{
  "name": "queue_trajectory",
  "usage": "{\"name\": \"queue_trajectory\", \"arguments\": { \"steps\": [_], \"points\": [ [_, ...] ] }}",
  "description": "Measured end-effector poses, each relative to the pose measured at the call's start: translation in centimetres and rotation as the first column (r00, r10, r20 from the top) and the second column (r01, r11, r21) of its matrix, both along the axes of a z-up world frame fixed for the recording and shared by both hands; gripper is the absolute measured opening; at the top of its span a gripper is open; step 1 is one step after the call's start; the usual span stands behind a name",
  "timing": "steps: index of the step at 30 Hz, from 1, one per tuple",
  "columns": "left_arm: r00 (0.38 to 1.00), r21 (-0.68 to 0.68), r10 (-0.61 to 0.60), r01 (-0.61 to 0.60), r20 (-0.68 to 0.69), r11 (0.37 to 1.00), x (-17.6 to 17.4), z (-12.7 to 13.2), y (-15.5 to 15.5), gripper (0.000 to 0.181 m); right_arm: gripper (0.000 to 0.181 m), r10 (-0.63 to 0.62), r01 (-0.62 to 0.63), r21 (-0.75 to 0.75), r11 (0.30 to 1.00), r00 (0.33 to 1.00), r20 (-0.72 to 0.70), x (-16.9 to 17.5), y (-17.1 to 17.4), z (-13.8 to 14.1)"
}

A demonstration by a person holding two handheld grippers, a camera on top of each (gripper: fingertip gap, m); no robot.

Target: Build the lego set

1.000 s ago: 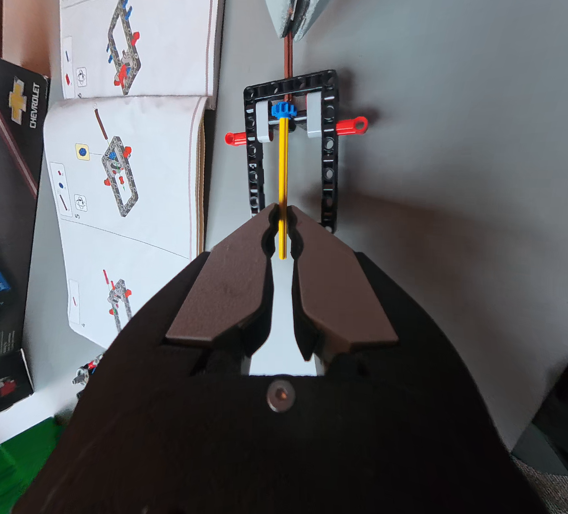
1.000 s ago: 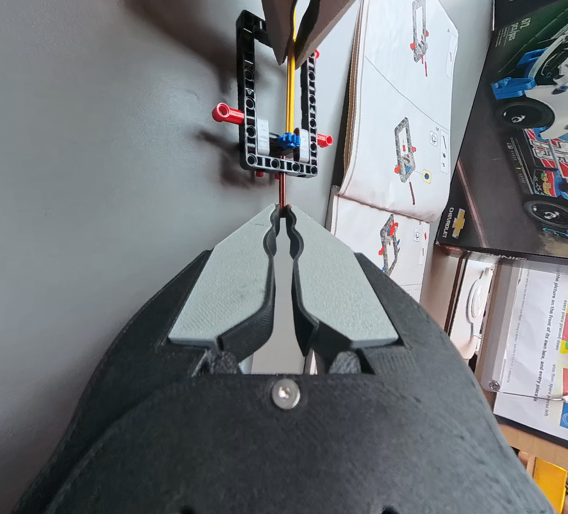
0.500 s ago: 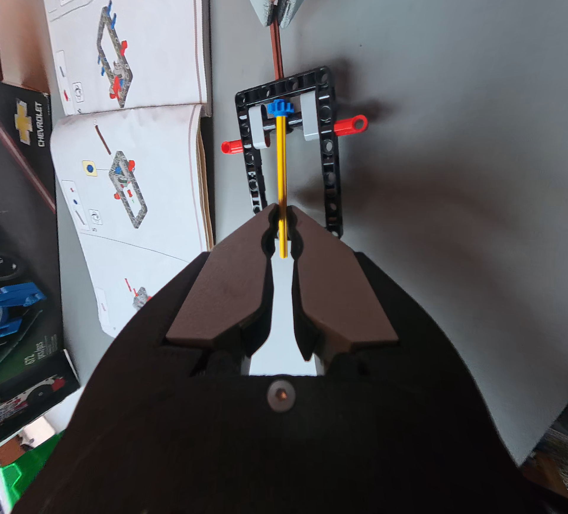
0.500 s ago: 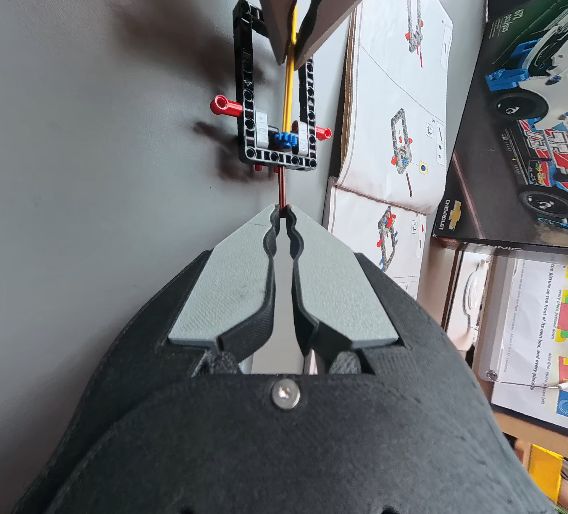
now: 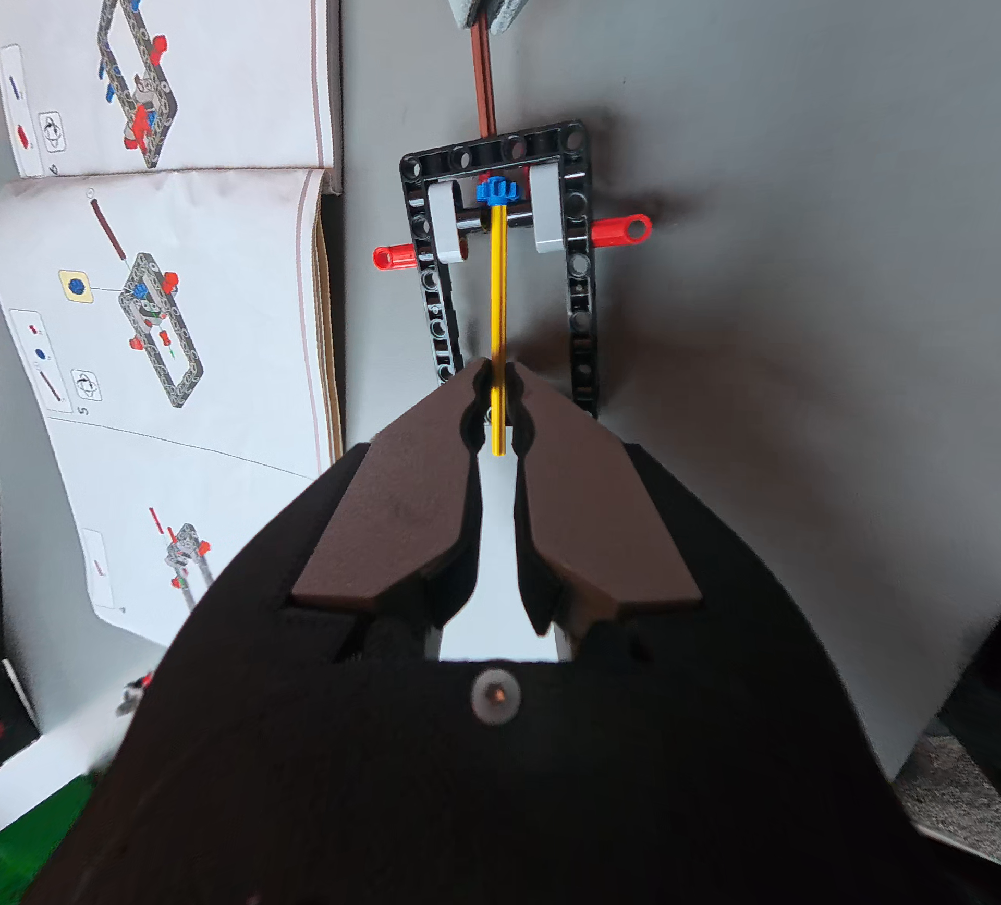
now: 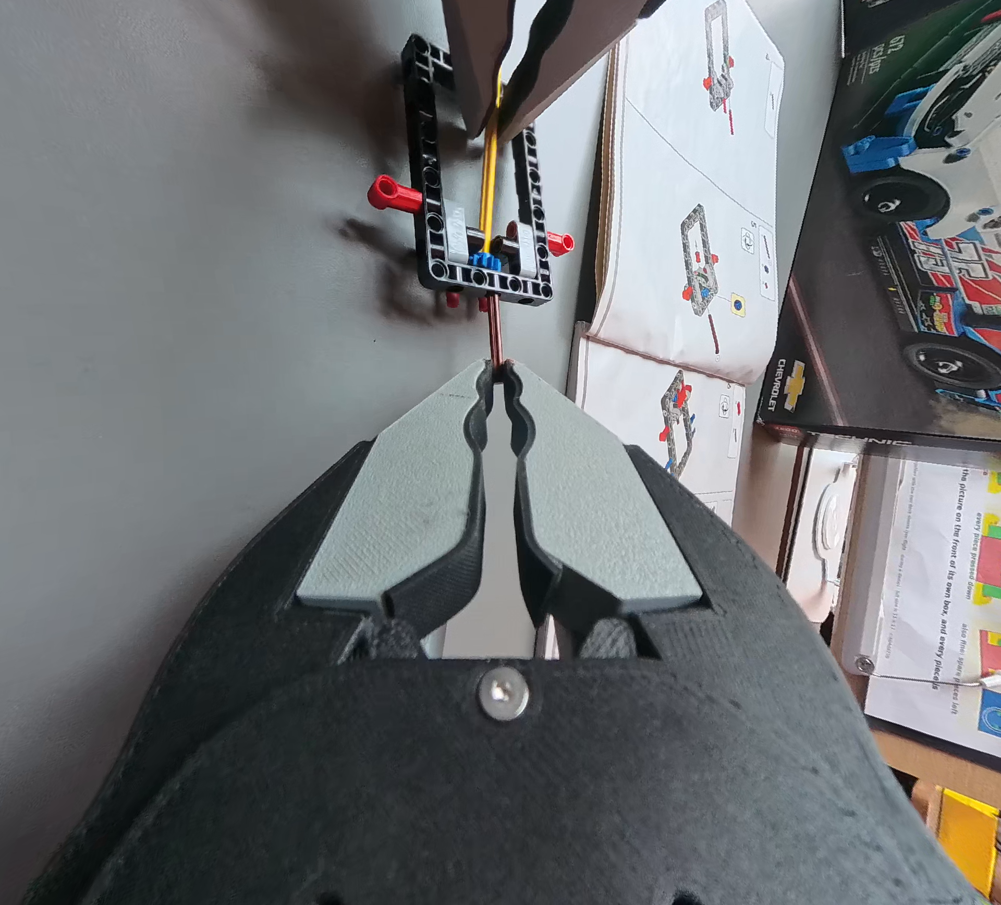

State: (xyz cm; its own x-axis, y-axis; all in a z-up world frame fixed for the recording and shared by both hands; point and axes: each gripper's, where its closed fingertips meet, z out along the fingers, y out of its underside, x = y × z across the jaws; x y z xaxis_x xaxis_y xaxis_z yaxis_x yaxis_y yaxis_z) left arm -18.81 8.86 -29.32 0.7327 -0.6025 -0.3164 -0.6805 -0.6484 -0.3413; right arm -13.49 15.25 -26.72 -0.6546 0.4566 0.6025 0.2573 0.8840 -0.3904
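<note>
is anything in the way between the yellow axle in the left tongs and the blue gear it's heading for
Nothing visible blocks it. The left tongs are shut on the yellow axle, whose far tip already reaches the blue gear inside the black frame. The right tongs hold the brown axle from the opposite side, outside the frame.

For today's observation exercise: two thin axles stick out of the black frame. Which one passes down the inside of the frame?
The yellow axle: it runs inside the black frame from the blue gear to the brown left tongs. The brown axle sticks outward.
</note>
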Motion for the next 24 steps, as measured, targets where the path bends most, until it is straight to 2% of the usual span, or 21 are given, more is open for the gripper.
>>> {"name": "queue_trajectory", "arguments": {
  "steps": [8,13,21,24],
  "points": [
    [0.999,0.093,0.005,-0.009,0.047,0.996,0.21,0.43,-0.29,0.003,0.0,-0.002,0.002,0.041,0.999,1.0,0.016,-0.05,0.0,-0.25],
    [0.996,0.1,0.015,-0.024,0.085,0.995,0.19,0.08,-0.38,0.002,0.0,0.0,-0.001,0.021,1.0,1.0,0.009,-0.15,-0.27,0.06],
    [0.981,0.184,0.023,-0.059,0.19,0.981,-0.02,0.58,0.31,0.002,0.001,-0.01,0.009,0.028,1.0,1.0,0.016,-0.26,0.23,-0.15],
    [0.974,0.177,0.028,-0.068,0.223,0.982,0.01,0.45,0.13,0.002,0.0,-0.009,0.009,0.029,1.0,1.0,0.007,-0.32,0.25,-0.08]
  ]
}}
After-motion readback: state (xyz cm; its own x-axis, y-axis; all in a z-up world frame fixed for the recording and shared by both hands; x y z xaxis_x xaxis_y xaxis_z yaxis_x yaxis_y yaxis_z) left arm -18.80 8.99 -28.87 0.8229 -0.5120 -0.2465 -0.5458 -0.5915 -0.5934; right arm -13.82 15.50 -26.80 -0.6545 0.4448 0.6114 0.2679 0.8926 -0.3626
